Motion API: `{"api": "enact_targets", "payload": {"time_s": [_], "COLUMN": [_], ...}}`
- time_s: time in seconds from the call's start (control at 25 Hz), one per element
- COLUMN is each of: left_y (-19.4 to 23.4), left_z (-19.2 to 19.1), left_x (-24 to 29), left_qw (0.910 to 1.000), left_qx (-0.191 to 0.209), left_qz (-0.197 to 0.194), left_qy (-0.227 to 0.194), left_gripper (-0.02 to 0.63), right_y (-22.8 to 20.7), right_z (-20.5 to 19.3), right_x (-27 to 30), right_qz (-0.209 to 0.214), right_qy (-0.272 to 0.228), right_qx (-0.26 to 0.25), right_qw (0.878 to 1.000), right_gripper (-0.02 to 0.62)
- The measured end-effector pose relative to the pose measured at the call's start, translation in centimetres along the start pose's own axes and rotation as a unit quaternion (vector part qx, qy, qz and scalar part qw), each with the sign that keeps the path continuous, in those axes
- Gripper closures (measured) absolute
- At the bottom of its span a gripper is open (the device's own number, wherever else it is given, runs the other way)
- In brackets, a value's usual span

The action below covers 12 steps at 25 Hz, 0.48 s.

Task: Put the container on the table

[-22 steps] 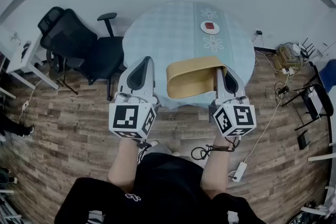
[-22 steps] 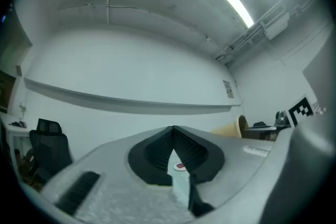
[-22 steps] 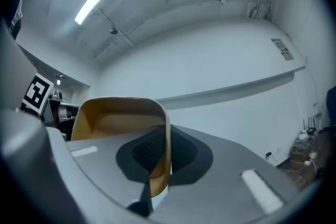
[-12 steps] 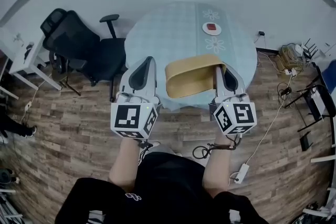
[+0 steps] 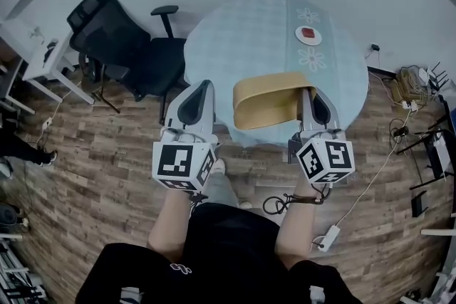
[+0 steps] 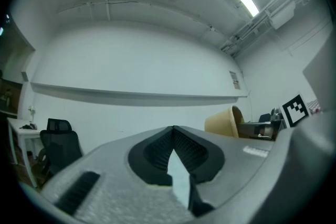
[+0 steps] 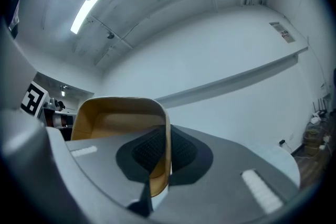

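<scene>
A tan, rounded container (image 5: 271, 102) hangs in the air over the near edge of the round table (image 5: 242, 39), which wears a pale blue cloth. My right gripper (image 5: 308, 90) is shut on the container's right wall; in the right gripper view that thin wall (image 7: 167, 128) runs between the pads and the container's open inside (image 7: 113, 118) faces left. My left gripper (image 5: 201, 85) stays level to the left of the container, apart from it, shut with nothing in it (image 6: 173, 129). From the left gripper view the container (image 6: 224, 122) shows off to the right.
A small white plate with a red thing (image 5: 307, 33) lies on the far side of the table. A black office chair (image 5: 125, 46) stands left of the table, a white desk (image 5: 32, 57) further left. Cables and a power strip (image 5: 328, 235) lie on the wooden floor at right.
The table and chair have slid rightwards in the head view. Both grippers keep their pose, and the container stays in the right one, now slightly further over the table's edge.
</scene>
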<state>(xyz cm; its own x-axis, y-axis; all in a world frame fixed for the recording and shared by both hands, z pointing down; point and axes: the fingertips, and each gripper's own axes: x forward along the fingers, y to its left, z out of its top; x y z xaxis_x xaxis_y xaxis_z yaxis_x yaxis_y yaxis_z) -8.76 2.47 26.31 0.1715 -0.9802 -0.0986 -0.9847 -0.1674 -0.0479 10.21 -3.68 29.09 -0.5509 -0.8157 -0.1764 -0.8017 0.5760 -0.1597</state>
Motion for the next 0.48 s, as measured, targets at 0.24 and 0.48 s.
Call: {"api": "enact_targets", "payload": {"time_s": [0.24,0.48], "left_y": [2.9,4.0], "left_z": [-2.5,-5.5], "left_x": [3.9,11.7], "left_qw": [0.9997,0.9976], "left_qx": [-0.017,-0.038], "left_qz": [0.003,-0.042], "left_qy": [0.016,0.04], "left_gripper": [0.603,0.603], "right_y": [-0.8,-5.1], "right_z": [-2.7,-4.8], "right_x": [4.5,9.1], "right_qz": [-0.001,-0.051], "right_qy": [0.032,0.054], "right_qx": [-0.007,-0.001], "right_qw": [0.999,0.997], "right_gripper": [0.583,0.583]}}
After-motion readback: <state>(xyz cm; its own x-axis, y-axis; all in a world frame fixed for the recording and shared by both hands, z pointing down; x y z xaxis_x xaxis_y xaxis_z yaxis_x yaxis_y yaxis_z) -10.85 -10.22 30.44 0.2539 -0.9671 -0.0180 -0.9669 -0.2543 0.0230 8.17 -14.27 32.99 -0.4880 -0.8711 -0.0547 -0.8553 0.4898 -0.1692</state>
